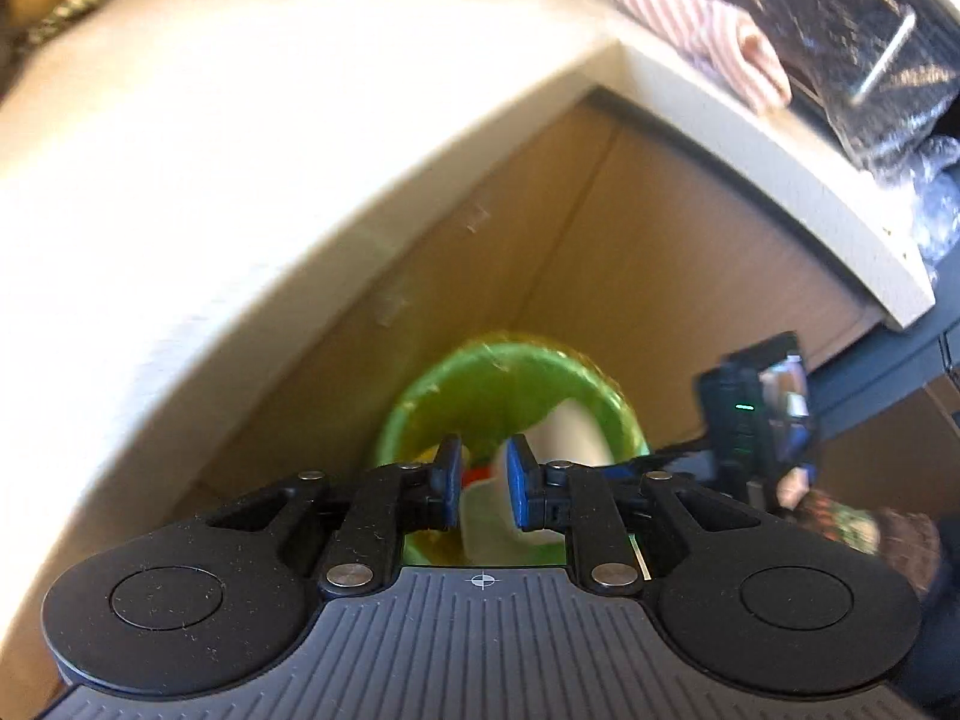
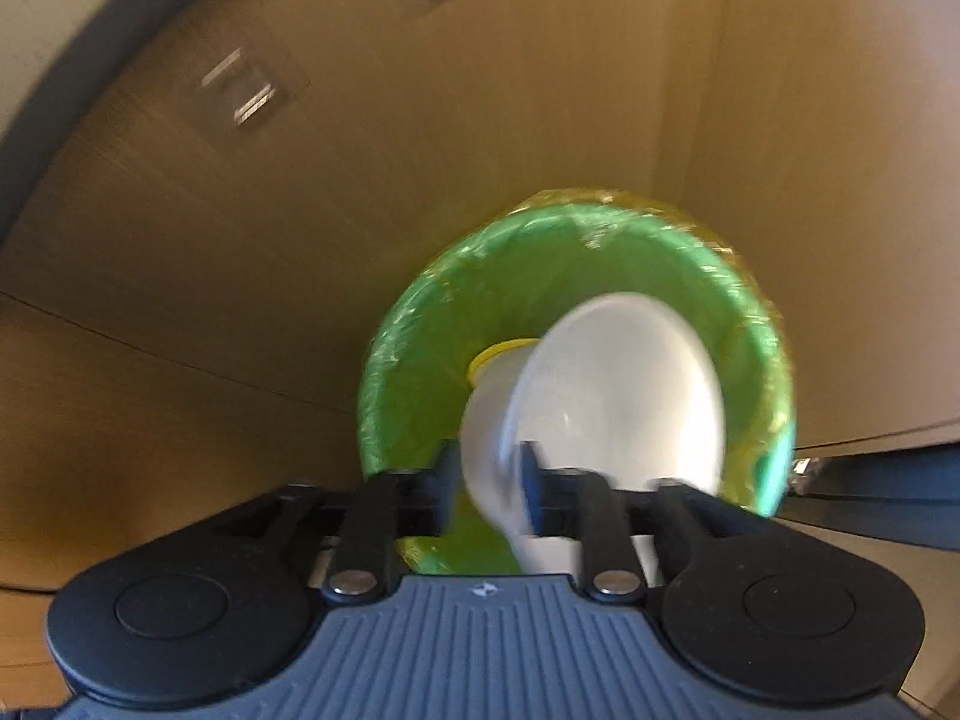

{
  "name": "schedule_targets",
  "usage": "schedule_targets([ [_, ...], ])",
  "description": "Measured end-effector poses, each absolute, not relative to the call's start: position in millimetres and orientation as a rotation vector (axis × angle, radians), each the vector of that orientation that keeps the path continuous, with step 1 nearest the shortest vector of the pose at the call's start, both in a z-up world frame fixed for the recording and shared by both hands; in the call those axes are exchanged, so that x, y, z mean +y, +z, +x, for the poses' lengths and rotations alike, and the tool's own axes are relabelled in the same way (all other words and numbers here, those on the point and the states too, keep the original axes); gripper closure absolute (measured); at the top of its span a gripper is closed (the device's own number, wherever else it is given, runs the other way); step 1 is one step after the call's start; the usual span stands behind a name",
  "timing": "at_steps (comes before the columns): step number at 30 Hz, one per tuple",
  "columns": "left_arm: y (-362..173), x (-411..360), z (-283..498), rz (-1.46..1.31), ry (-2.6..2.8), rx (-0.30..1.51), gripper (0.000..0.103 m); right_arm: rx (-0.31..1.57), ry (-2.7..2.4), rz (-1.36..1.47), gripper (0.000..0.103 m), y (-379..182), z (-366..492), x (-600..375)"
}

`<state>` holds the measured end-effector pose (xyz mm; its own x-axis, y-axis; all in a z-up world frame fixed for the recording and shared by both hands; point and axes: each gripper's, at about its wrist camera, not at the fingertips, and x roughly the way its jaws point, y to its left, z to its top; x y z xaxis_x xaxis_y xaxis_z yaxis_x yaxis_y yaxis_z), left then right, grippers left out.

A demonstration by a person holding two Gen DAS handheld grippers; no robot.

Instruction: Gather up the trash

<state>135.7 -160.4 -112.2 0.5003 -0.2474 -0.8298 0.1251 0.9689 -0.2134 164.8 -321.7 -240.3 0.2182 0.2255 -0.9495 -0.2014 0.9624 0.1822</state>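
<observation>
A bin lined with a green bag (image 2: 420,372) stands on the wooden floor below both grippers; it also shows in the left wrist view (image 1: 498,384). My right gripper (image 2: 491,483) is shut on the rim of a white plastic cup (image 2: 618,396), held over the bin's mouth and blurred by motion. A yellow-rimmed object (image 2: 498,354) lies inside the bin. My left gripper (image 1: 483,471) hovers above the bin with its jaws close around a pale item (image 1: 486,516); contact is unclear. The right gripper's body (image 1: 756,414) shows at the right in the left wrist view.
A white countertop corner (image 1: 780,180) overhangs the bin, with a striped cloth (image 1: 708,42) and black plastic bags (image 1: 840,18) on it. A white cabinet side (image 1: 180,210) is at the left. Brown wood panels (image 2: 300,240) surround the bin.
</observation>
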Motion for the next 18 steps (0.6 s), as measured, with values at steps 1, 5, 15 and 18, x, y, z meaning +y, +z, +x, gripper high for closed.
schedule_targets([
  [1,-107,-154,133,-0.138,-0.213,1.014,0.084,1.315,0.293,0.005,0.058,-241,166,-317],
  [5,-93,-133,117,-0.163,-0.173,0.972,0.084,1.283,0.277,-0.024,0.057,-225,158,-305],
  [15,-31,-63,64,-0.246,-0.122,0.734,0.084,0.873,0.315,0.042,0.031,-74,82,-261],
  [18,-9,-46,48,-0.241,-0.093,0.626,0.084,0.723,0.367,0.028,0.027,-31,63,-232],
])
